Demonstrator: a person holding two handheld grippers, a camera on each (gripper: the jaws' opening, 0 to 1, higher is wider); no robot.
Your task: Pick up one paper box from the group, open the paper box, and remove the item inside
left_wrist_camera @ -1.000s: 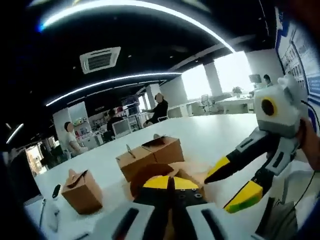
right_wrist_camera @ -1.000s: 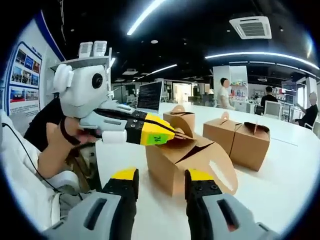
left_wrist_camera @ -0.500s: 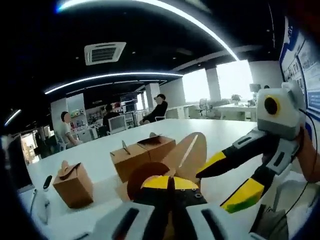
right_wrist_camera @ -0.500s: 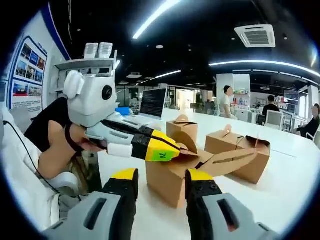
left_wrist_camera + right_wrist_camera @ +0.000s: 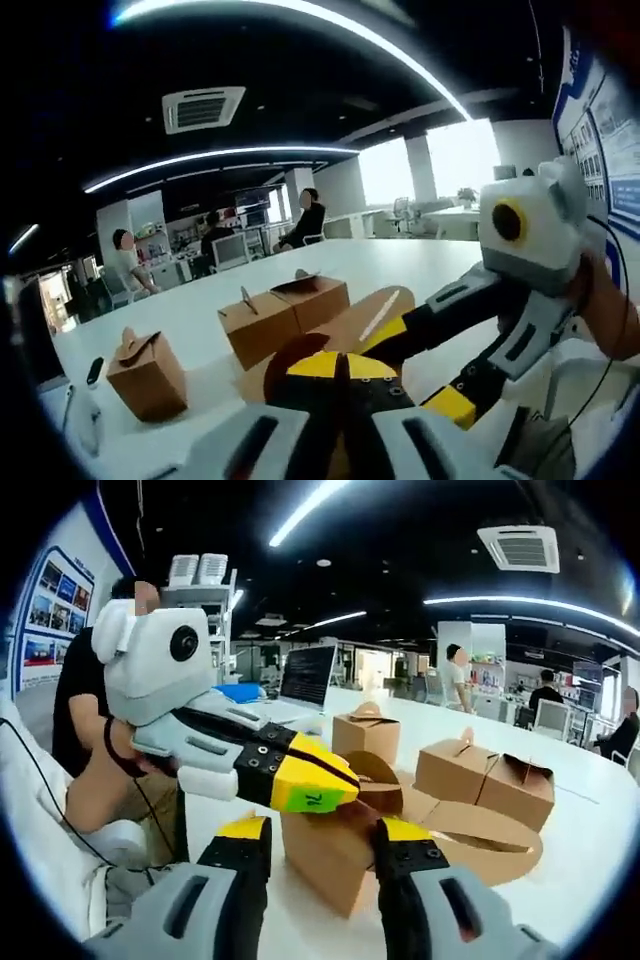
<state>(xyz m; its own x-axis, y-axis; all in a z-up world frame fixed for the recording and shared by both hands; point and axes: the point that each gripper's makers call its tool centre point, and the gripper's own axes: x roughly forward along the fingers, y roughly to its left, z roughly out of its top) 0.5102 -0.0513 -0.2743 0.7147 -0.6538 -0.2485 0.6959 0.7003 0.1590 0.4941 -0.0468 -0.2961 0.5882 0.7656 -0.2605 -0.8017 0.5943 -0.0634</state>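
Closest in, the left gripper (image 5: 300,780) has its yellow-tipped jaws clenched on a flap of the paper box (image 5: 330,855), gripping the rounded tab at the box's top. In the left gripper view the same clenched tips sit at about 6 o'clock, pressed onto the brown card. The right gripper (image 5: 320,835) has its jaws released, standing apart on either side of the box's near face without clearly touching it; in the left gripper view it reaches in from 3 o'clock, its upper jaw lying over the long opened flap (image 5: 365,315).

That flap is folded outward, nearly flat, so the opening step looks well under way. Whatever is inside cannot be seen from here.

Next, I'd judge, the remaining top flaps need spreading while one gripper steadies the box, then the free jaws must reach down into it.

Farther along the white table (image 5: 580,850), two joined boxes (image 5: 485,775) sit at about 2 o'clock and a single closed box (image 5: 362,735) at 12. Beyond them is a laptop (image 5: 305,680), with people at desks in the distance.
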